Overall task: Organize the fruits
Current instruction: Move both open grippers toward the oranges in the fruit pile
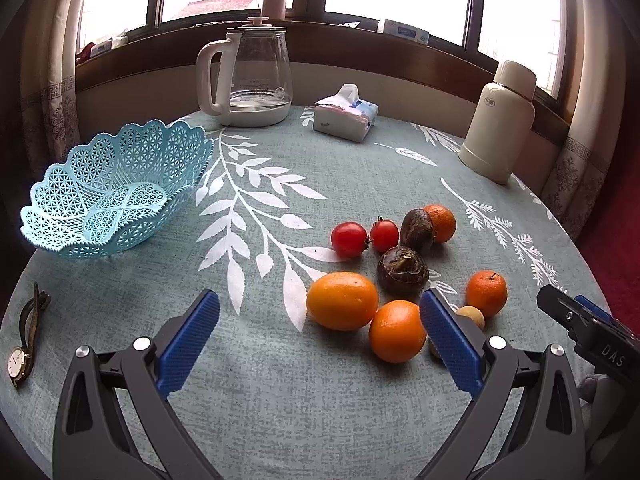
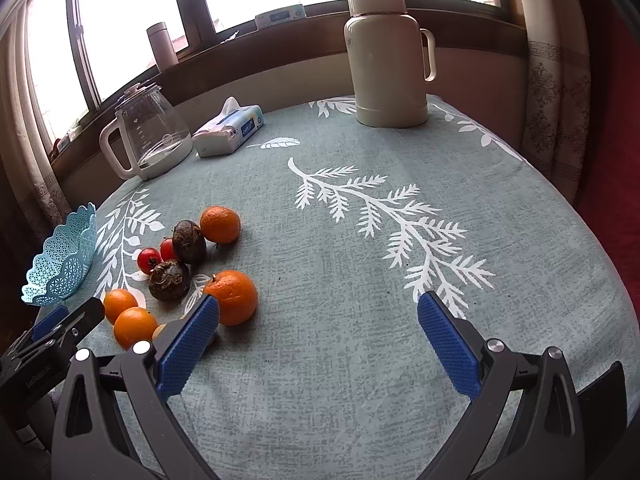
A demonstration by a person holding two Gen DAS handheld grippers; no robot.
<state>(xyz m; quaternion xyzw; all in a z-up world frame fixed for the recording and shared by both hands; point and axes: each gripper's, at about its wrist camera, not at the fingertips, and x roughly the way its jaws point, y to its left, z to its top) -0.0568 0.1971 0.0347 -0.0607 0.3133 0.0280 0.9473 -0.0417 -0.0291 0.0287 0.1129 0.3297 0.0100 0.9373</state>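
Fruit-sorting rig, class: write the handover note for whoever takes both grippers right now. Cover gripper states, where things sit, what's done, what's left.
Left gripper: open, empty, low over the table near the fruit.
Right gripper: open, empty, over bare leaf-print tablecloth to the right of the fruit.
Light blue plastic lattice basket: on the table's left side, nothing in it.
Fruit, all loose in one cluster on the cloth: four orange citrus fruits, two small red tomatoes, two dark brown round fruits, and a small tan round fruit partly hidden behind the left gripper's finger.
Done: nothing yet.
Left: probably move every fruit into the basket.
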